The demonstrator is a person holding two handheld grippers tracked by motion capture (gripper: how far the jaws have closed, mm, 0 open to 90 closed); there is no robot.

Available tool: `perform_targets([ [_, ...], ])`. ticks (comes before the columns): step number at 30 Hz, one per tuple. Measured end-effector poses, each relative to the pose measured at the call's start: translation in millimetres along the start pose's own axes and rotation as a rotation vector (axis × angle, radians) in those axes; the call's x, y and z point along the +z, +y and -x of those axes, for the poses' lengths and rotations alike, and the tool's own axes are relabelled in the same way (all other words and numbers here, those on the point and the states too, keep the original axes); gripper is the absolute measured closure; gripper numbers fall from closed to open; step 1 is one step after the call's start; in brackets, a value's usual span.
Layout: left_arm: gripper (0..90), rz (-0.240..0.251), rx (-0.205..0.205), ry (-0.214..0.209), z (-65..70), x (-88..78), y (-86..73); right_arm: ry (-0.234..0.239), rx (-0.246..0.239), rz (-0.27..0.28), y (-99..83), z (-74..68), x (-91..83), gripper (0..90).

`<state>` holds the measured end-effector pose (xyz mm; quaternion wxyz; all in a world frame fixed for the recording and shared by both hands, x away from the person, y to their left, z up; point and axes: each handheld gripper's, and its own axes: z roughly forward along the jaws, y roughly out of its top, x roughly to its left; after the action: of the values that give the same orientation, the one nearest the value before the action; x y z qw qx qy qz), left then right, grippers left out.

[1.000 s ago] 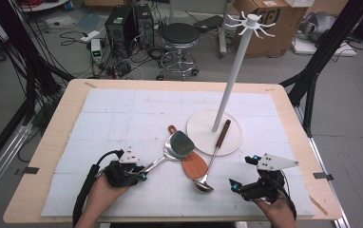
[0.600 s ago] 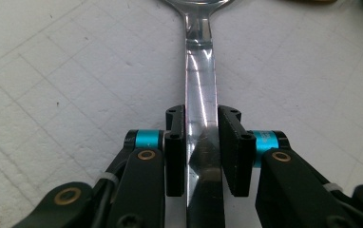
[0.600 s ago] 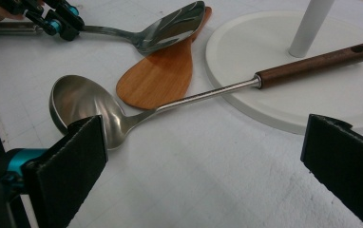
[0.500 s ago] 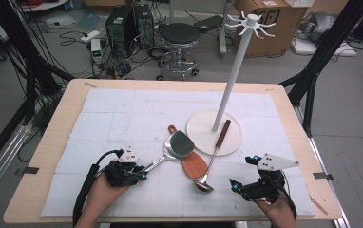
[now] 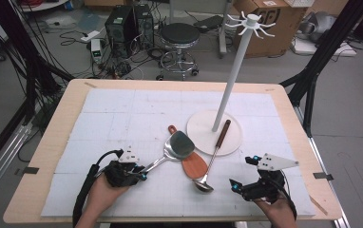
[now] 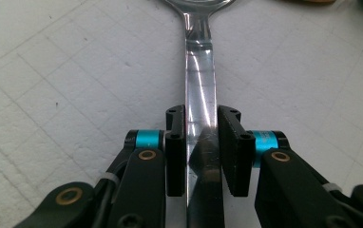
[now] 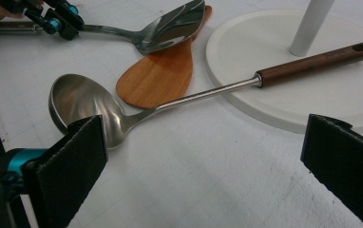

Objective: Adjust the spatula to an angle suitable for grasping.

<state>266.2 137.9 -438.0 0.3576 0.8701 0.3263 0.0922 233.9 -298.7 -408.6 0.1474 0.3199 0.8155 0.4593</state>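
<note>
A steel spatula [image 5: 178, 145] lies on the white mat, its head resting over a wooden spatula [image 5: 194, 166]. My left gripper [image 5: 139, 173] is shut on its flat handle [image 6: 201, 90], a black pad pressing each edge [image 6: 201, 142]. A steel ladle [image 5: 203, 185] with a dark wooden handle lies to the right, with the handle end on the round base [image 5: 203, 128] of a white hook stand [image 5: 232, 71]. My right gripper [image 5: 242, 172] rests at the front right, open wide [image 7: 208, 156], its left pad just in front of the ladle bowl [image 7: 82, 102].
The white mat [image 5: 122, 114] covers most of the wooden table [image 5: 56, 128]. The stand's pole rises tall with hooks at the top. Beyond the far edge stand a stool [image 5: 179, 35], a computer case and boxes on the floor.
</note>
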Motion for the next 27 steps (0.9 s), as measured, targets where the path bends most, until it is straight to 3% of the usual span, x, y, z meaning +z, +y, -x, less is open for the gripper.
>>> perform_targets([
  [23, 74.3, 0.016, 0.021, 0.006, 0.7, -3.3, -0.3, 0.004, -0.002, 0.000, 0.2, 0.1, 0.8, 0.5],
  [27, 74.6, 0.041, 0.015, -0.006, -0.1, -6.1, -0.2, 0.004, -0.001, -0.001, 0.2, -0.2, 1.0, 0.5],
])
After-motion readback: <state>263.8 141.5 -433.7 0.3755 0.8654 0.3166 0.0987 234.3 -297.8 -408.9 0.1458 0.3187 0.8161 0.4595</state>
